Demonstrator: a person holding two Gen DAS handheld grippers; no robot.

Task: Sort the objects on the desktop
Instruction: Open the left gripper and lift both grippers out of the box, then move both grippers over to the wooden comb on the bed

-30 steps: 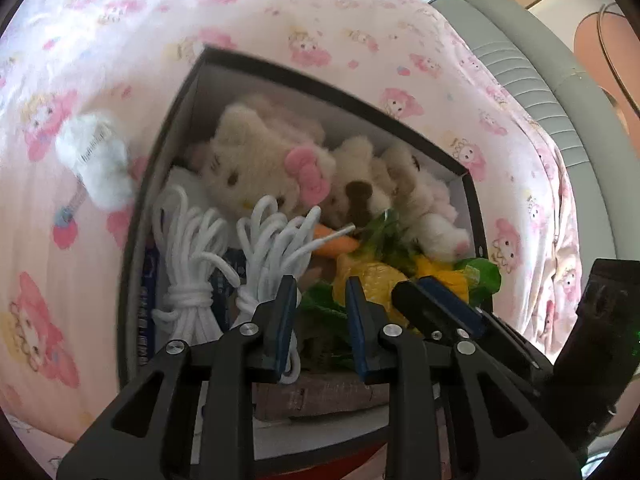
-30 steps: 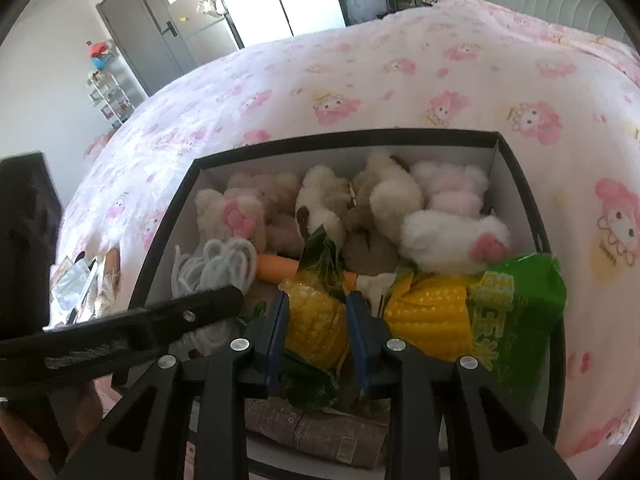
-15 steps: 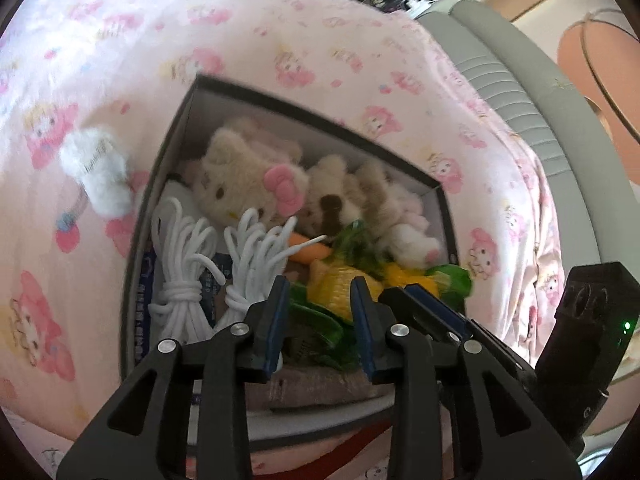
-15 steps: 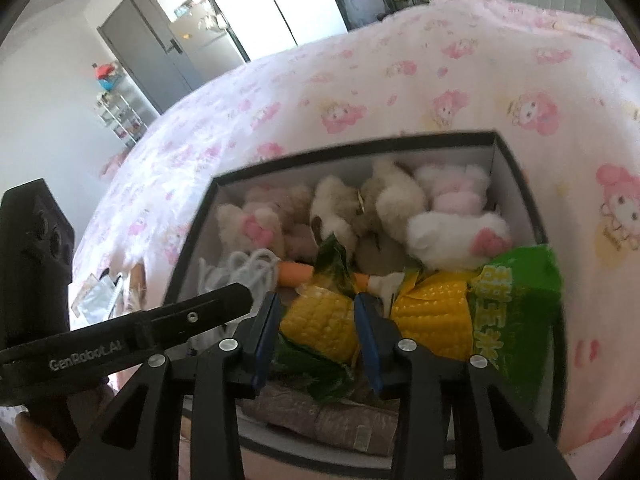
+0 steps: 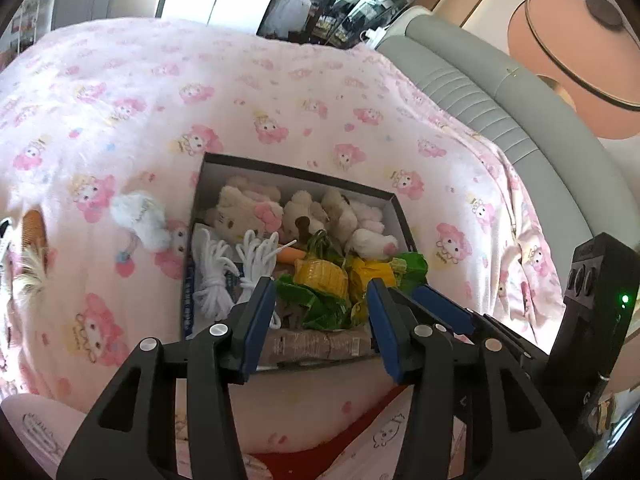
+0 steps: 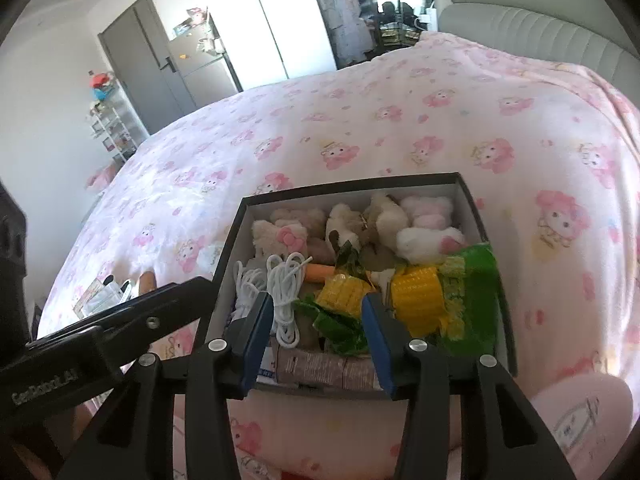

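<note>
A black-rimmed box point(image 5: 296, 170) point(image 6: 352, 186) lies on a pink patterned bedspread. In it are plush toys point(image 5: 240, 216) point(image 6: 280, 236), white cord bundles point(image 5: 212, 268) point(image 6: 284, 276), a carrot point(image 5: 292, 254), corn packets in green wrap point(image 5: 320, 276) point(image 6: 416, 292) and a brown packet point(image 5: 312, 346) at the near wall. My left gripper point(image 5: 320, 304) hovers above the box's near end, its jaws opening with nothing gripped between them. My right gripper point(image 6: 316, 312) hovers beside it over the same end, its jaws also opening and holding nothing. Each gripper shows in the other's view, the right point(image 5: 440, 304) and the left point(image 6: 152, 320).
A white fluffy item point(image 5: 138, 216) lies on the bedspread just left of the box. An orange comb-like item point(image 5: 34, 228) and small packets point(image 6: 104, 292) lie further left. A grey padded headboard point(image 5: 520, 100) bounds the bed on the right.
Both grippers have risen and drawn back from the box, which now looks smaller. Both pairs of jaws have spread wider. The box's contents have not moved.
</note>
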